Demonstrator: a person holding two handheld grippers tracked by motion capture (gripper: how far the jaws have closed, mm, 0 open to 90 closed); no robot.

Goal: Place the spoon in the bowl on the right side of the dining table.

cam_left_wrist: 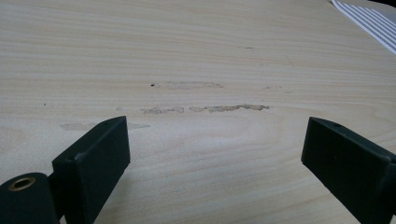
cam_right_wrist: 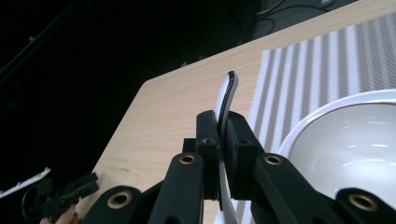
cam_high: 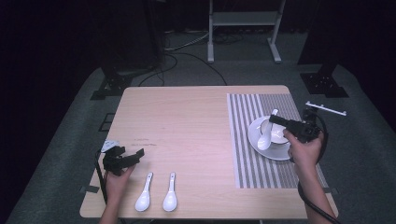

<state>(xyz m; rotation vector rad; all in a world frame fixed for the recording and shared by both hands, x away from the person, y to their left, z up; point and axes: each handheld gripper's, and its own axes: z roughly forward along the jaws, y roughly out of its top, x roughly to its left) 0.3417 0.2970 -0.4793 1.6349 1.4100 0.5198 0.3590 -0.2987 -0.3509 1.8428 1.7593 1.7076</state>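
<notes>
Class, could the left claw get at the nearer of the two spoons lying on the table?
Probably yes: the left claw is open, holding nothing, and the nearer spoon lies just beside it on bare table.

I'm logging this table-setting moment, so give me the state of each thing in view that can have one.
Right claw: shut on the held spoon's handle.
Held spoon: lifted, scoop end hanging over the bowl.
Bowl: upright on the plate, contents not clear.
Plate: flat on the striped mat.
Left claw: open, nothing between its jaws, over bare table.
Two spoons: lying untouched side by side at the near edge.
</notes>
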